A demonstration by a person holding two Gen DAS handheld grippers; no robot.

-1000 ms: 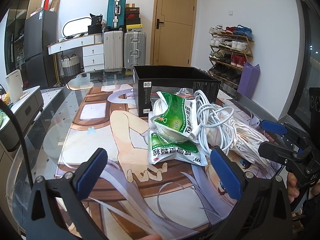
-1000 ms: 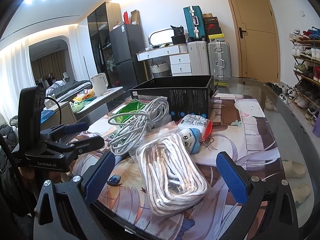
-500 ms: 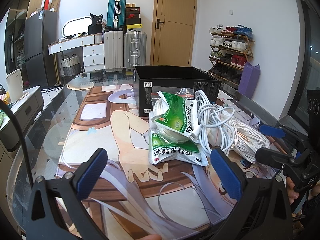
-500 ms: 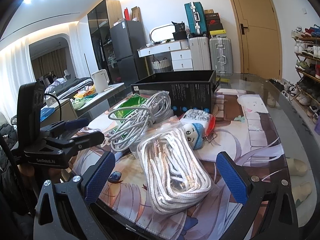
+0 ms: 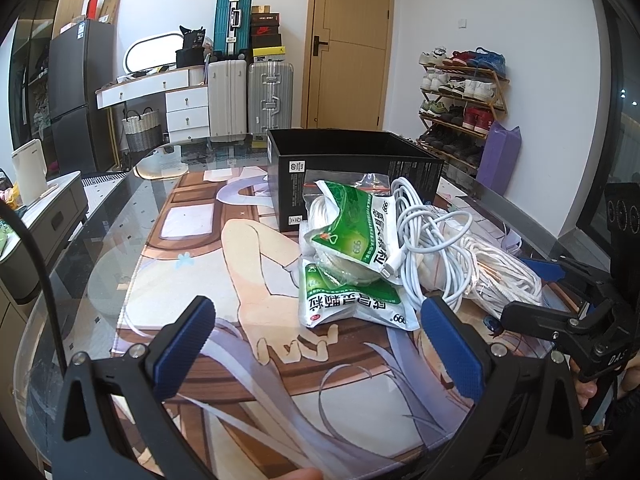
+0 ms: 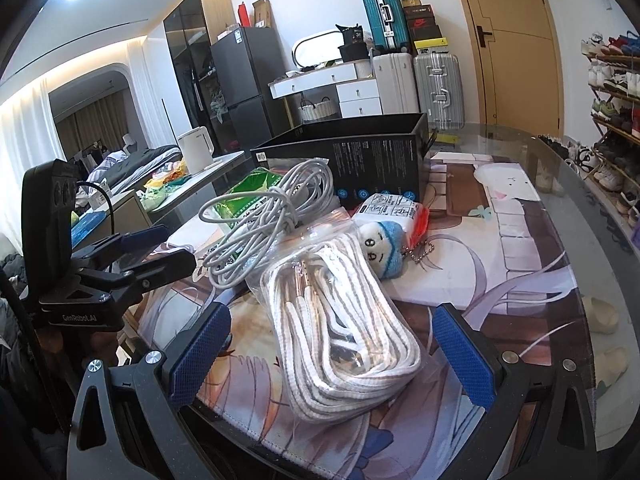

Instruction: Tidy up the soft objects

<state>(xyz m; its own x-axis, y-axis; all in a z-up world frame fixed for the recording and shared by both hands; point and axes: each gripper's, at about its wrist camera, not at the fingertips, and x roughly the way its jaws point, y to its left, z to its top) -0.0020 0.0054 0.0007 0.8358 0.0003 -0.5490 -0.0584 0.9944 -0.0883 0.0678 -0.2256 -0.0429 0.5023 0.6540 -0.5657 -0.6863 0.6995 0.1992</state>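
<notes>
A pile of soft things lies on the printed mat in front of an open black box [image 5: 352,168] [image 6: 360,160]. It holds two green packets [image 5: 348,300], a coil of white cable [image 5: 428,240] [image 6: 264,224], a bagged bundle of white cord [image 6: 340,328] [image 5: 500,280] and a small blue-capped plush keychain [image 6: 384,244]. My left gripper [image 5: 320,344] is open and empty, just short of the green packets. My right gripper [image 6: 332,352] is open, its jaws on either side of the bagged cord's near end.
The glass table edge [image 6: 592,208] curves round the mat [image 5: 240,264]. A white packet with a red end [image 6: 396,208] leans by the box. Suitcases [image 5: 248,92], drawers, a shoe rack [image 5: 464,96] and a door stand behind the table.
My right gripper has moved forward, so the bagged cord now lies between its jaws. The left gripper has hardly moved. Nothing in the pile has shifted.
</notes>
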